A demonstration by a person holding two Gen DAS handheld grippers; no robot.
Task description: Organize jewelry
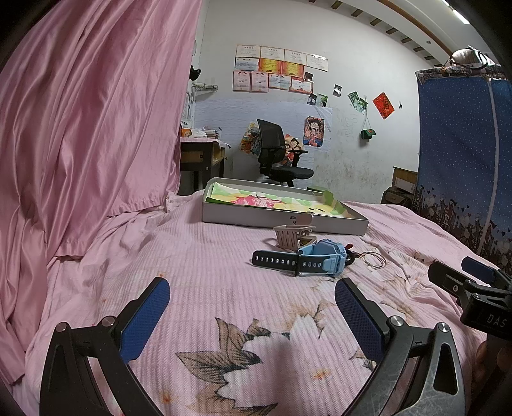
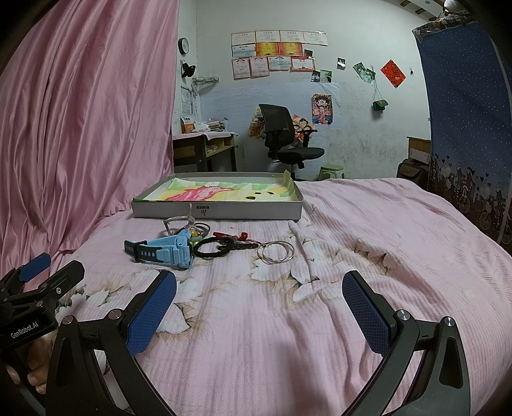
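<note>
- Light-blue plastic wristwatch (image 2: pixel 166 251), frame centre-left: judged light, strap floppy; best gripped at rigid case.
- Thin silver wire bangles (image 2: pixel 276 252): likely slippery.
- Left gripper (image 1: pixel 252 320), right gripper (image 2: pixel 259 315): spread wide, nothing held.

Both views are evenly and fairly softly lit, with a cool, slightly bluish cast on the white wall (image 1: pixel 358 64). Bright strip lights (image 1: pixel 454 12) glare at the top right corner of the left wrist view. The pink curtain (image 2: pixel 83 128) shows a satin sheen along its folds. A soft, diffuse shadow lies on the bedspread (image 2: pixel 288 352) between the fingers in each view, without hard edges. Fisheye distortion bows the wall, the ceiling beams and the blue wardrobe (image 2: pixel 464 112) toward the edges, and black vignetting fills the corners. Focus is sharp in the centre; the far certificates (image 2: pixel 278 48) are too small to read.
</note>
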